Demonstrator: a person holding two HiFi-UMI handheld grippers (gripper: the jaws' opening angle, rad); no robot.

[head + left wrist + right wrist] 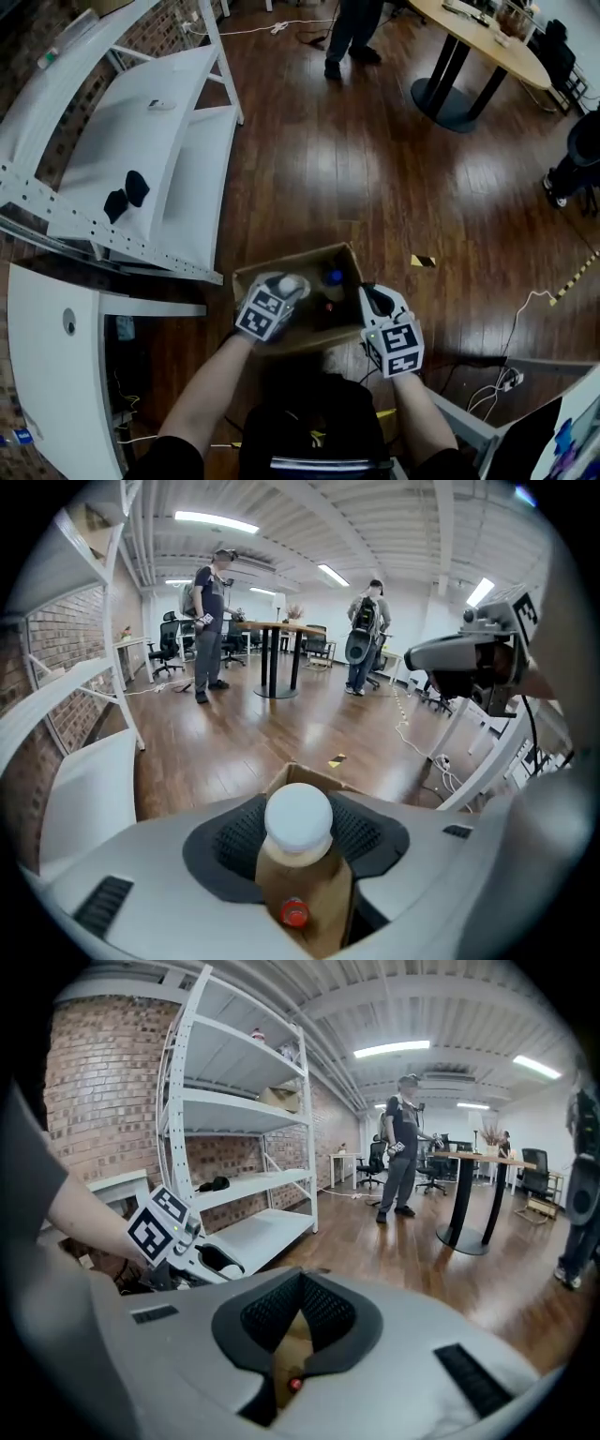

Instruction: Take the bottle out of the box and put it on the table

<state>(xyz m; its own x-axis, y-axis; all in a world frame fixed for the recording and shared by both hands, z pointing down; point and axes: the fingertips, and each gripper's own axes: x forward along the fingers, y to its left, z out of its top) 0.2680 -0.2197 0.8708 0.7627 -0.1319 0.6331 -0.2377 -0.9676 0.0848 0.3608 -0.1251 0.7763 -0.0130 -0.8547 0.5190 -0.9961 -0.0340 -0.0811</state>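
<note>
Bottle clamped between left gripper jaws; right gripper jaws pinch box wall

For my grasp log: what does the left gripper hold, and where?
The left gripper holds the bottle by its top, at the white cap.
</note>
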